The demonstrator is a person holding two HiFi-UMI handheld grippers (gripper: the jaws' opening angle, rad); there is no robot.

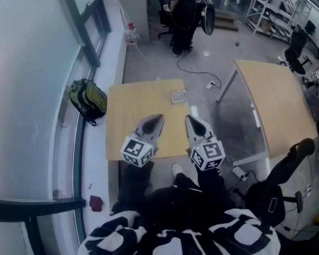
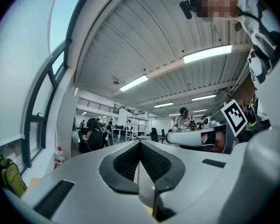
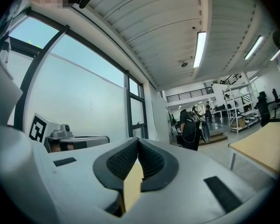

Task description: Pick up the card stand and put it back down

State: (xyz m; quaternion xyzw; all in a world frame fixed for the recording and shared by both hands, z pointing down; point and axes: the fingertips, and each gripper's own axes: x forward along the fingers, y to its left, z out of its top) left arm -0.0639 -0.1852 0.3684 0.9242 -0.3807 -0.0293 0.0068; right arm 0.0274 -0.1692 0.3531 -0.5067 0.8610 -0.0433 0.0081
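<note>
Card stand [image 1: 178, 96]: small, pale, on the table [image 1: 127, 110] near its far edge, right of middle. Long axis across the head view. Ahead of the 2 tools, apart from both.

Right tool [image 1: 193, 123]: nearer, almost straight behind the stand. Pressed together, nothing pinched.

Left tool [image 1: 157, 122]: further off to the stand's left. Pressed together, nothing pinched.

Judged best reached by the right tool.

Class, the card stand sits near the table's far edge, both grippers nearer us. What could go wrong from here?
The left gripper and right gripper are both shut and empty; reaching in shut would likely knock the card stand rather than grip it. It stands close to the far edge of the table, so a knock might send it off.
</note>
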